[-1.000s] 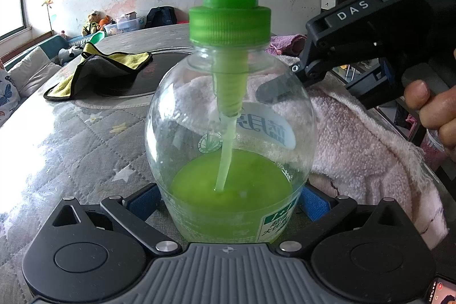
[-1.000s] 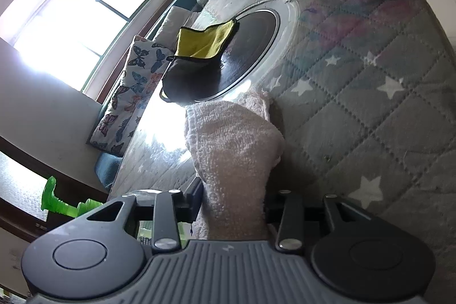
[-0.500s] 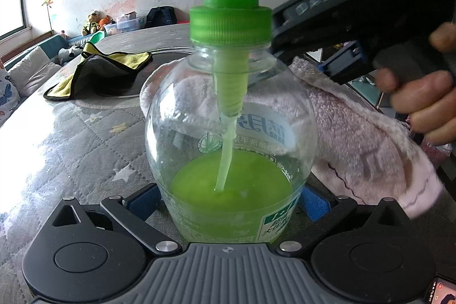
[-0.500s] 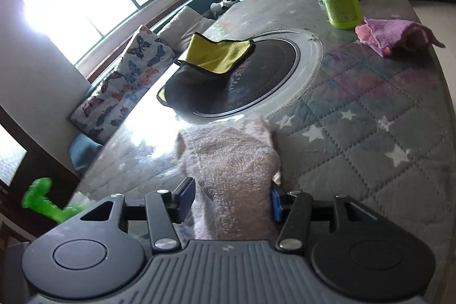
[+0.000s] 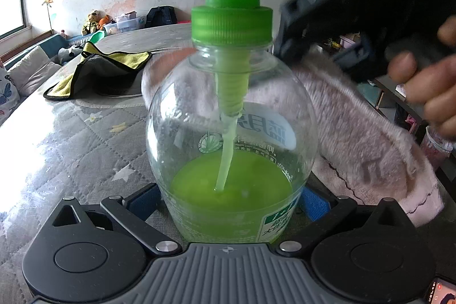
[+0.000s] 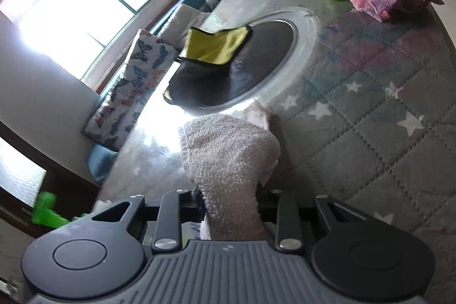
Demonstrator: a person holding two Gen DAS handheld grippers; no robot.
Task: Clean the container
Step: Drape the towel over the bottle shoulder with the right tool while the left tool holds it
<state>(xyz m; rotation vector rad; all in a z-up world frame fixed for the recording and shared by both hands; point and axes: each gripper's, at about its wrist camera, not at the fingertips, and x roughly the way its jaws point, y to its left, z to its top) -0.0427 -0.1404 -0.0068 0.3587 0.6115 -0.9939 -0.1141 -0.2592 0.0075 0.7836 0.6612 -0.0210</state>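
While left tool (image 5: 228, 197) clamped pump bottle (image 5: 230, 133) | right tool (image 6: 230, 201) gripped towel (image 6: 228, 161) against its far side | wiping underway, remainder unclear

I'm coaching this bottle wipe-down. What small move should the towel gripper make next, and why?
Probably drag the pale pink towel down around the far side of the pump bottle. The right gripper is shut on the towel, which lies against the bottle's upper shoulder beside the green cap, and the left gripper clamps the base steady. The lower wall looks unwiped.
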